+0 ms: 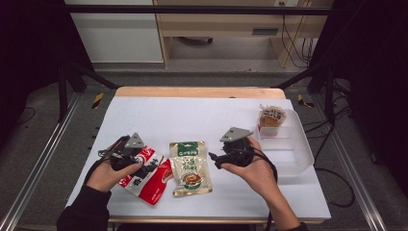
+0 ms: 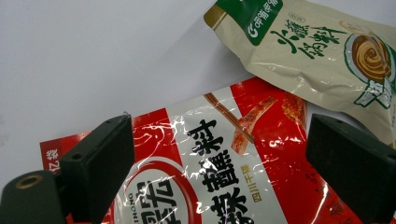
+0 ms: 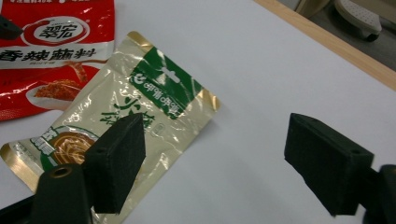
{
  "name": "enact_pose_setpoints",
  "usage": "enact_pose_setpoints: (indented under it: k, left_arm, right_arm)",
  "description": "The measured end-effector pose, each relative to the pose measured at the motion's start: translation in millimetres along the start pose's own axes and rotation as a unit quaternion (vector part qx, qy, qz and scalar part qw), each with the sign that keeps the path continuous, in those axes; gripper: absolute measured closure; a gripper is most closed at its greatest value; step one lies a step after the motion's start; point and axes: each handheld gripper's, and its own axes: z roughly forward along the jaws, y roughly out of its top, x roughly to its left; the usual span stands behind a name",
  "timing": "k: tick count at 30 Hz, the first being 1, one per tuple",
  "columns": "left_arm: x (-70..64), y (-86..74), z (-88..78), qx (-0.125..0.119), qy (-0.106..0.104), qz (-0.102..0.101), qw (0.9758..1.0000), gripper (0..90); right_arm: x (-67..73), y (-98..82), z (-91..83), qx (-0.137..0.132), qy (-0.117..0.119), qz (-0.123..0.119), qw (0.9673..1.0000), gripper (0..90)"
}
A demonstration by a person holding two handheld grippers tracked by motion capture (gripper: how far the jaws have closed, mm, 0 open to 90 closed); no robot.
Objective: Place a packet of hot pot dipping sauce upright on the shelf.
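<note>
A red seasoning packet (image 1: pixel 146 179) lies flat near the table's front left. A beige packet with a green top (image 1: pixel 189 168) lies just right of it, touching its edge. My left gripper (image 1: pixel 136 163) hovers over the red packet (image 2: pixel 219 186); in the left gripper view (image 2: pixel 219 140) its jaws stand wide apart with the packet below them. My right gripper (image 1: pixel 215 160) is open just right of the beige packet (image 3: pixel 116 116). In the right gripper view (image 3: pixel 215 135) one jaw overlaps the packet's edge and the other is over bare table.
A clear plastic bin (image 1: pixel 300 147) stands at the right side of the white table (image 1: pixel 192 115), with a wrapped snack (image 1: pixel 271 118) at its far end. The table's wooden far edge (image 1: pixel 199 92) runs along the back. Cables trail from both grippers.
</note>
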Motion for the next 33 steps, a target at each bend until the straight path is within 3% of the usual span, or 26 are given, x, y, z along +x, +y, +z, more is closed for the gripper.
enact_pose_setpoints:
  k: [8,10,13,16,20,27,28,33]
  left_arm:
    - [-5.2,16.8,9.2,-0.01,-0.008,0.019,0.9997,9.0]
    - [-6.2,23.1,14.7,-0.009,-0.012,0.027,0.9995,9.2]
    - [-6.8,25.8,18.7,-0.007,-0.016,0.031,0.9994,9.5]
    - [-7.4,28.4,24.2,-0.009,-0.015,0.03,0.9994,11.2]
    - [-7.1,33.1,34.9,-0.005,-0.028,0.031,0.9991,13.5]
    - [-7.6,37.7,54.0,0.012,-0.038,0.031,0.9987,18.2]
    - [-6.6,39.4,58.2,0.012,-0.049,0.018,0.9986,21.1]
    - [-8.2,41.7,65.4,0.016,-0.06,0.017,0.9979,22.3]
  right_arm:
    - [24.1,-14.4,27.9,-0.004,-0.007,-0.01,0.9999,28.2]
    - [31.1,-24.5,32.9,0.001,0.002,-0.01,0.9999,34.6]
    - [33.7,-31.5,36.1,0.005,0.001,-0.01,0.9999,39.9]
    - [36.3,-41.1,44.5,0.024,0.009,-0.026,0.9993,48.7]
    - [38.3,-43.8,48.2,0.028,0.012,-0.029,0.9991,53.4]
    - [39.0,-44.0,46.6,0.026,0.015,-0.034,0.999,54.4]
    - [38.3,-44.2,46.5,0.023,0.015,-0.032,0.9991,53.6]
    - [37.4,-44.3,46.3,0.023,0.013,-0.029,0.9992,49.6]
